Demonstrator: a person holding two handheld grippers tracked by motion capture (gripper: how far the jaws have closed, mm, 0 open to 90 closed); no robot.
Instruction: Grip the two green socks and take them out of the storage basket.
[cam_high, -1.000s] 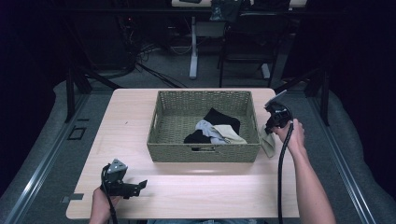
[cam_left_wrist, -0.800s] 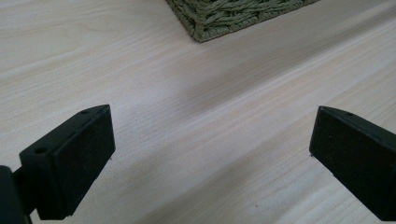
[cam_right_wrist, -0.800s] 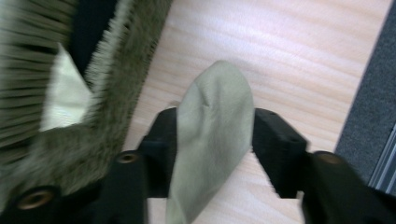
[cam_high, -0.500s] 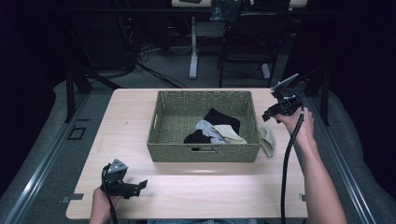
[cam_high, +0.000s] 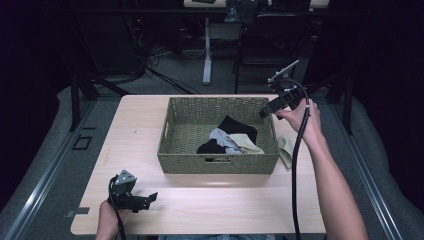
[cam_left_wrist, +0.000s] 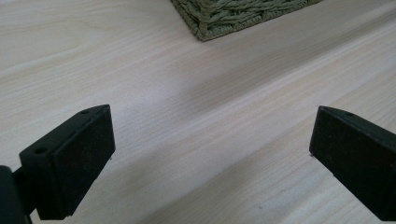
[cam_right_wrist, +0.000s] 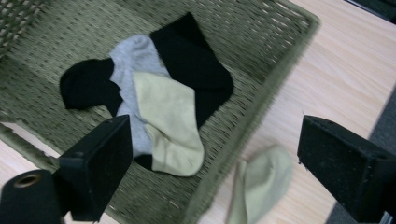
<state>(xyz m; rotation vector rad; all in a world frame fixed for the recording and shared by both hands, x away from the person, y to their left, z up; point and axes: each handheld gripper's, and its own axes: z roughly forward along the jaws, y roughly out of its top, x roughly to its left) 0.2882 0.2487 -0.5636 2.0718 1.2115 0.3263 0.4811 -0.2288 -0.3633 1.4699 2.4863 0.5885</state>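
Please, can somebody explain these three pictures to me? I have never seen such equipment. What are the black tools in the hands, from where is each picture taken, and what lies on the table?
A person sits at a wooden table and holds one hand tool in each hand. Each tool is a gripper with two black fingers that open and close.

The high view comes from a fixed camera above the table. The other two pictures come from small cameras riding on the grippers, looking along their fingers.

The left gripper rests low near the table's front edge, open and empty. The right gripper is raised above the right end of the woven basket. Its fingers have just been opening, and nothing is between them.

Inside the basket lie socks: black socks, a grey sock and a pale yellow sock. Another pale yellow sock lies on the table just outside the basket's right side.
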